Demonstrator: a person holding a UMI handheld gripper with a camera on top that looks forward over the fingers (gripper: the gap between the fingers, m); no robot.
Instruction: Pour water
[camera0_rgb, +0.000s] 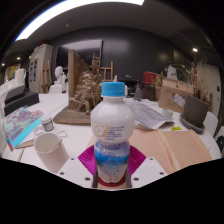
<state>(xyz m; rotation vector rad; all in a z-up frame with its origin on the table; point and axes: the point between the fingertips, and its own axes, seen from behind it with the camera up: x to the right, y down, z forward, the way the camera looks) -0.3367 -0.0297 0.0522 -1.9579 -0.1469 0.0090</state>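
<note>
A clear plastic water bottle (112, 132) with a blue cap and a blue-and-white label stands upright between my fingers. Its lower part sits against the magenta pads (88, 160) on both sides, and my gripper (112, 170) is shut on it. A white cup (50, 151) stands on the pale table (150, 150), just left of the bottle and ahead of my left finger. The bottle's base is hidden low between the fingers.
Behind the cup is a small dark-capped jar (46, 124), with a colourful book (20, 127) at the far left. A wooden model (84, 92) rises on a board behind the bottle. To the right lie papers (150, 115) and brown cardboard (186, 148). A dark box (196, 111) sits beyond.
</note>
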